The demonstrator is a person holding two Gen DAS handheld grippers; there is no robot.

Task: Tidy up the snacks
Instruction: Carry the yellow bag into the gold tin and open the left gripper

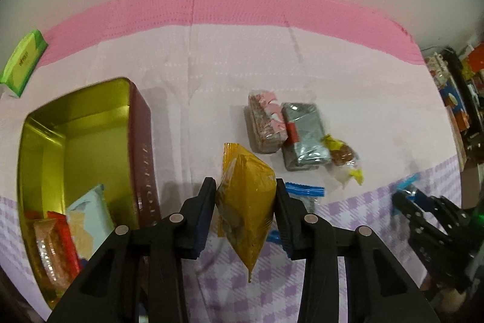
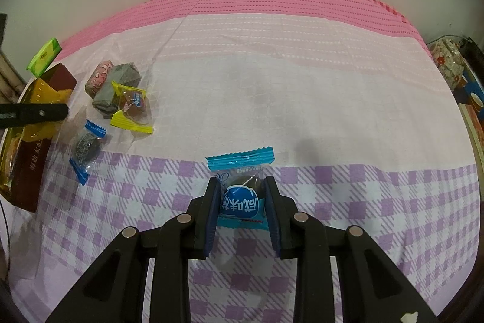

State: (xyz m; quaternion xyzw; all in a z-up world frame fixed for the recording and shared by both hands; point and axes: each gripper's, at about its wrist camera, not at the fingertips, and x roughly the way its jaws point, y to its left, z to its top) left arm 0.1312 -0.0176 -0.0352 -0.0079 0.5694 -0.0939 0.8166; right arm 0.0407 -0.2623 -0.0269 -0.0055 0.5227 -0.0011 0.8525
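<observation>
The left gripper [image 1: 245, 203] clamps a yellow snack packet [image 1: 246, 202], long axis running near to far, lifted just right of the tin [image 1: 75, 123]. The right gripper [image 2: 241, 203] pinches a blue candy [image 2: 240, 186], crimped end pointing far.

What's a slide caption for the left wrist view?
Left gripper holds an orange snack packet beside the open tin, more wrapped snacks waiting on the cloth.

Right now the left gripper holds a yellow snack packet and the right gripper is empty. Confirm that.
Not quite. The left gripper does hold the yellow snack packet, but the right wrist view shows the right gripper shut on a blue-wrapped snack.
</observation>
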